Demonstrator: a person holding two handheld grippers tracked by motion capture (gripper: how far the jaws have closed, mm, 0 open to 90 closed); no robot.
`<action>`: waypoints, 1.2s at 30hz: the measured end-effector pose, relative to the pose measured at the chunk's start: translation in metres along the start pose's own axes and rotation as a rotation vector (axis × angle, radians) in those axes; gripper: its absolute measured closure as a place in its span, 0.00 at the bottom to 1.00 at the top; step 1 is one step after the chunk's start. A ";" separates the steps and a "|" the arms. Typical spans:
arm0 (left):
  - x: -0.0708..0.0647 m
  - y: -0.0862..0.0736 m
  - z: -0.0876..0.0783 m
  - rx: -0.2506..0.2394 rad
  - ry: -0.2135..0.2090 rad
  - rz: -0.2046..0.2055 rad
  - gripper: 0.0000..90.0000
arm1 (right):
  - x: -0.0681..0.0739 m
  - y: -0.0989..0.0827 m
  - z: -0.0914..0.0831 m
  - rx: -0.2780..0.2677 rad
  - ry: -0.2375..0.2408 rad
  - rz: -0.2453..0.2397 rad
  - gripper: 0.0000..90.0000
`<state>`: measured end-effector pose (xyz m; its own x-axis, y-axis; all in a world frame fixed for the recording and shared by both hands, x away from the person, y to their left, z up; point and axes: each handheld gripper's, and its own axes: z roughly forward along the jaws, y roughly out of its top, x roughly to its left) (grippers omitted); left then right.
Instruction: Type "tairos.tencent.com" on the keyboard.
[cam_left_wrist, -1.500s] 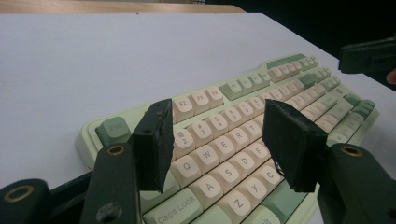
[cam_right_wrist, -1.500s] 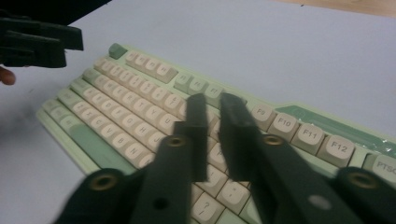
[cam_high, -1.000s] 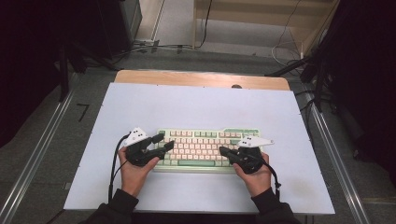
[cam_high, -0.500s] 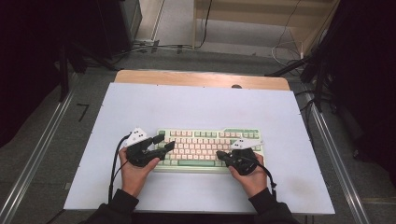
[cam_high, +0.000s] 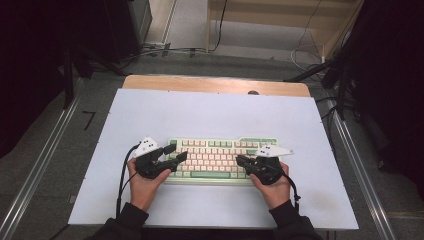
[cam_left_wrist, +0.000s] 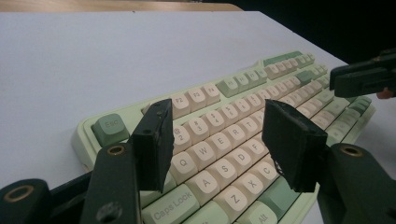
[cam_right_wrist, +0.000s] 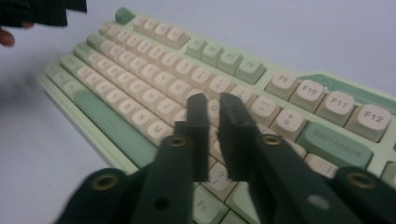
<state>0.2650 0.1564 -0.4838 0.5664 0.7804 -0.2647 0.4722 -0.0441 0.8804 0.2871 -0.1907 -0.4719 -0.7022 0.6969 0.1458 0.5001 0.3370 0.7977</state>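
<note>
Keyboard (cam_high: 222, 160), green w/ cream keys, lies flat on white board (cam_high: 215, 115), toward its near edge, abt centre. Left gripper (cam_high: 172, 154) over keyboard's left end, jaws wide apart above Q/W/A/S area, holding nothing. Right gripper (cam_high: 241, 161) over keyboard's right half, jaws nearly together w/ thin gap, above keys near P/0, nothing betw them.

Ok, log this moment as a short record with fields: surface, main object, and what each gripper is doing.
surface: white table top
main object: green and cream keyboard, lying flat near the person's edge
left gripper: jaws wide apart, over the keyboard's left end, around the Q and A keys
right gripper: jaws nearly closed with a narrow gap, over the keyboard's right half, gripping nothing
</note>
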 end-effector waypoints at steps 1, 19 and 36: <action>0.000 0.000 0.000 0.000 0.000 0.000 0.50 | -0.002 0.000 -0.001 -0.011 0.003 0.016 0.78; -0.002 0.000 0.002 0.007 -0.021 0.006 0.51 | -0.017 0.000 -0.008 -0.093 -0.081 0.107 0.42; -0.007 -0.001 0.008 0.024 -0.028 0.019 0.55 | -0.017 0.000 -0.009 -0.095 -0.088 0.113 0.42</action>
<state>0.2658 0.1460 -0.4855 0.5940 0.7617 -0.2588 0.4767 -0.0740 0.8759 0.2947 -0.2080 -0.4694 -0.5951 0.7812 0.1887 0.5202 0.1954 0.8314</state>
